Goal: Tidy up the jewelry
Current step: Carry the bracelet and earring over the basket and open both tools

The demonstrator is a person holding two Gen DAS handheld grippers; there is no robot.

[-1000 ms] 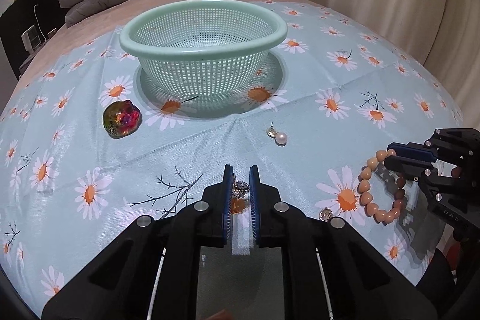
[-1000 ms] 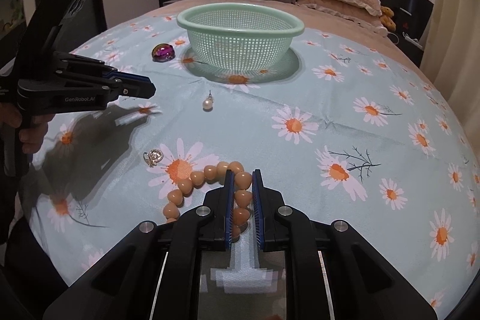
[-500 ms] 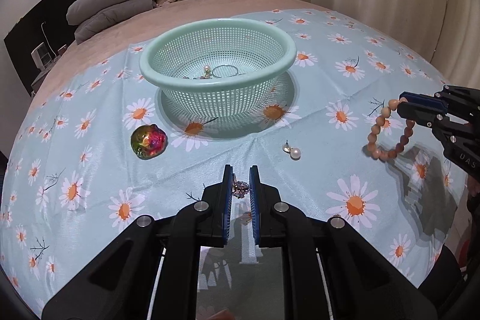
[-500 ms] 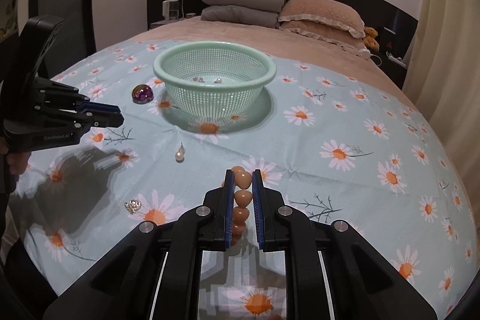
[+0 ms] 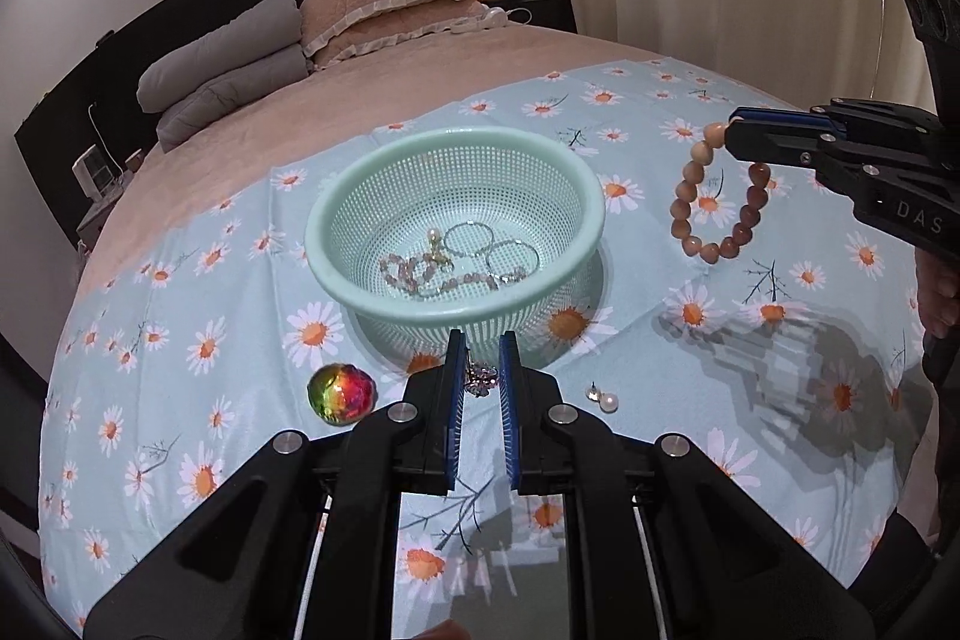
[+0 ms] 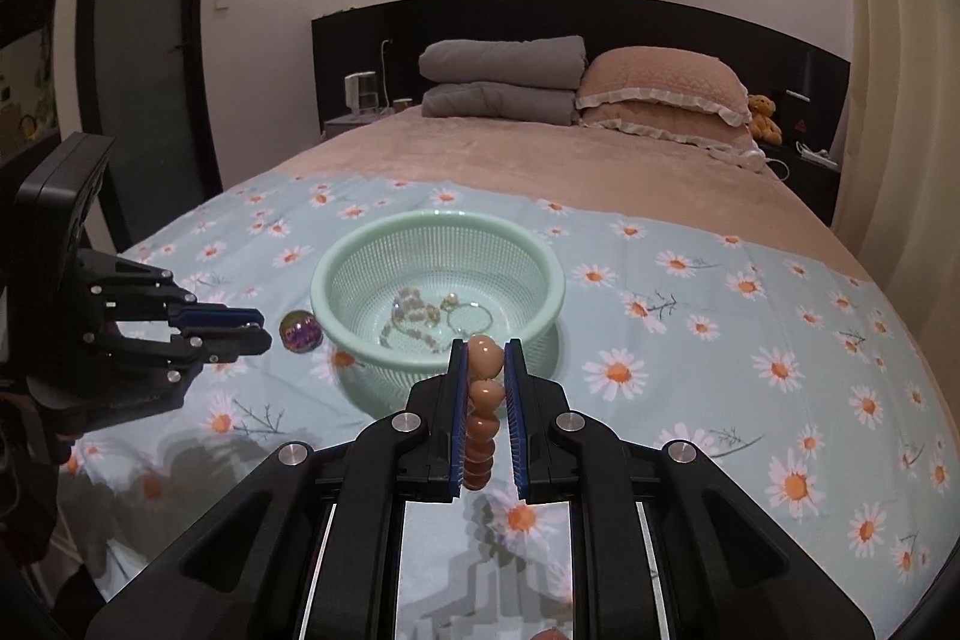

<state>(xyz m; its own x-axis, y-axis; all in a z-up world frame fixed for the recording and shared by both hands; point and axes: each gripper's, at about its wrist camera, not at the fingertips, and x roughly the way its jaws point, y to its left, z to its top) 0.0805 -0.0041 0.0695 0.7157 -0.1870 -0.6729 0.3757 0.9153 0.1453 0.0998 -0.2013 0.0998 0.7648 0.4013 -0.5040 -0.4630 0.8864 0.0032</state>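
Bedroom, dim light. One bed [image 6: 540, 160] with a black headboard; two folded grey quilts [image 6: 501, 79] stacked at the far end, two tan frilled pillows [image 6: 660, 97] to their right, one small teddy bear [image 6: 763, 111] beyond those.

One daisy-print cloth [image 5: 180, 400] covers the near half of the bed.

One mint green mesh basket [image 5: 372, 196] stands on the cloth, roughly central. Inside lie two thin ring bangles [image 5: 471, 238] side by side, a string of pale beads [image 5: 408, 271] and a pearl piece; the smaller items tangle together, so an exact count cannot be made.

Two grippers, both raised above the cloth. Right gripper [image 6: 485, 358]: fingers clamped on one wooden bead bracelet [image 5: 717, 193], which hangs as a loop below the tips, in the air to the right of the basket and slightly beyond it. Left gripper [image 5: 478, 370]: fingers nearly together, pinching one small silver trinket [image 5: 481, 379] at the tips, hovering at the near rim of the basket.

On the cloth near the basket: one iridescent rainbow bauble [image 5: 341, 393], near-left of the basket; one pearl earring [image 5: 605, 398], near-right, well apart from the bauble.
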